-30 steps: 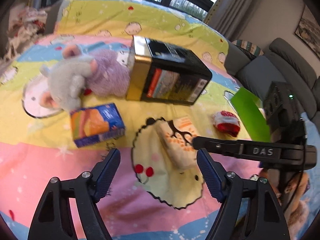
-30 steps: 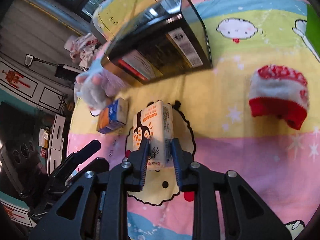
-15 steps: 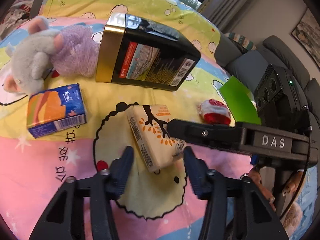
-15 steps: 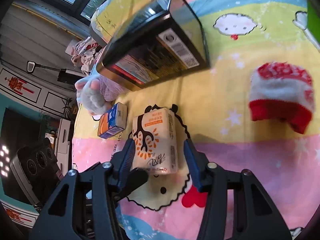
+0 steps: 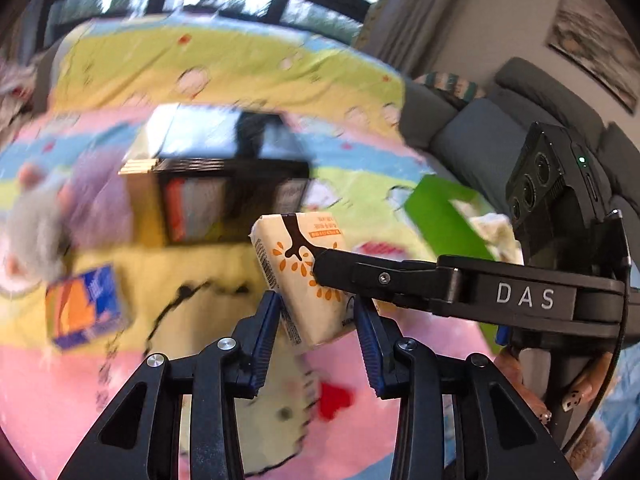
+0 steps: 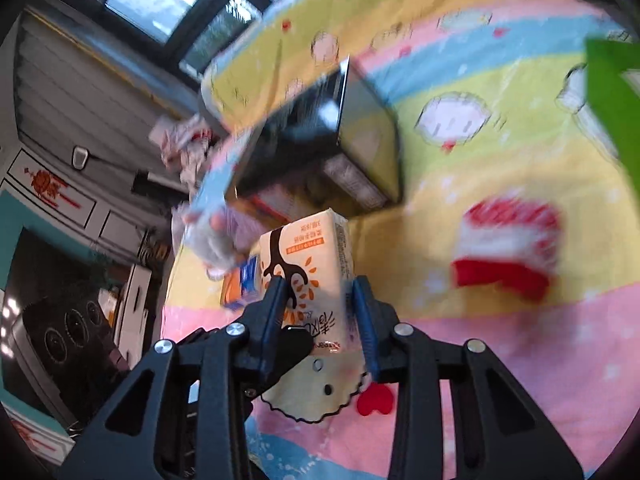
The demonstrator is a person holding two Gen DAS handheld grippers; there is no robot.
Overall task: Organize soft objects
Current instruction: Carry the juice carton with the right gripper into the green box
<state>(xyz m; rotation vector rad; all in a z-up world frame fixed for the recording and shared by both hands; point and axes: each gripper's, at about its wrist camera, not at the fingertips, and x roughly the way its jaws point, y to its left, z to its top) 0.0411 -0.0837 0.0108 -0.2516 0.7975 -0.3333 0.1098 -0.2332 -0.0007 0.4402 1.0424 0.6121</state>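
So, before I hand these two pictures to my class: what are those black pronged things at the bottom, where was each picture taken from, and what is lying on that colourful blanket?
The black prongs are hand-held grippers, one in each of a person's hands, each with a wide-angle camera looking along its two fingers. One picture comes from the left gripper, the other from the right gripper. Both have just been closing, and both now squeeze the same cream tissue pack, printed with a tree. On the cartoon blanket lie a large black box, a grey and purple plush toy, a blue and orange tissue pack, a red and white knitted hat and something flat and green. Much of the background is blurred.
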